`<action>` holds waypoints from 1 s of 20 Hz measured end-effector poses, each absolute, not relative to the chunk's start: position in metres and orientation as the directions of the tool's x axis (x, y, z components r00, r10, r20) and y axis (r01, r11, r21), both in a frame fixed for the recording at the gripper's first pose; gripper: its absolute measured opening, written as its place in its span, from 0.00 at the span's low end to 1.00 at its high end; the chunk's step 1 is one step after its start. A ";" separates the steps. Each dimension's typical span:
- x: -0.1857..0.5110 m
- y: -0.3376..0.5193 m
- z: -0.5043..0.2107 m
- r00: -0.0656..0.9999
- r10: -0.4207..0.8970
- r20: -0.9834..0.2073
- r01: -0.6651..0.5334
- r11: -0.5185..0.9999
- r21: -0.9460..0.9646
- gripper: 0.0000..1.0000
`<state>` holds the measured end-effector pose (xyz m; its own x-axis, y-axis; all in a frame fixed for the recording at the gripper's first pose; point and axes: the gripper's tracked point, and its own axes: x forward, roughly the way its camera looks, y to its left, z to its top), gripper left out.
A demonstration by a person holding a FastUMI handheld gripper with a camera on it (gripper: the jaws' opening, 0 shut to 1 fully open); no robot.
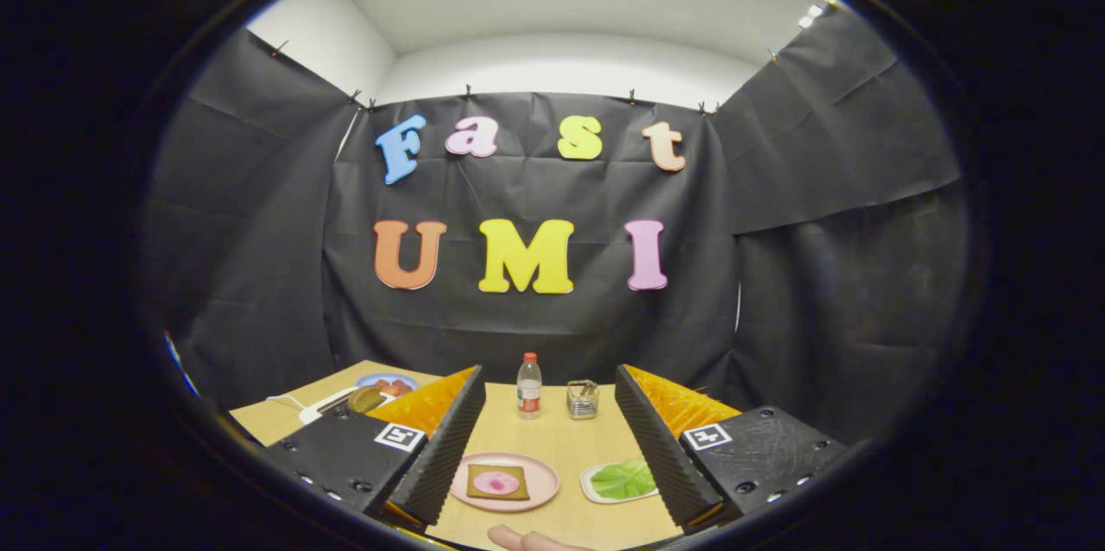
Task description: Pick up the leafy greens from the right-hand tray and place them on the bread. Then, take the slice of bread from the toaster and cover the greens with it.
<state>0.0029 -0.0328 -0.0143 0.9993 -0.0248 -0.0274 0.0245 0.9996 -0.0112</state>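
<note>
Holding my tongs [548,439] wide and empty above the table [561,439], I see the plate [544,482] with bread [498,482] between the fingers, nearer the left one. The greens [623,479] lie on a small tray [591,482] just inside the right finger. A bottle [528,387] and a metal holder [583,400] stand farther off; the toaster [345,402] sits far left. My judgement: the leaf is thin and flat, so a shallow pinch could slip off or drag the tray.
</note>
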 end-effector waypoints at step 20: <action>0.130 -0.190 -0.226 0.918 -0.184 -0.352 0.148 0.981 -0.129 0.95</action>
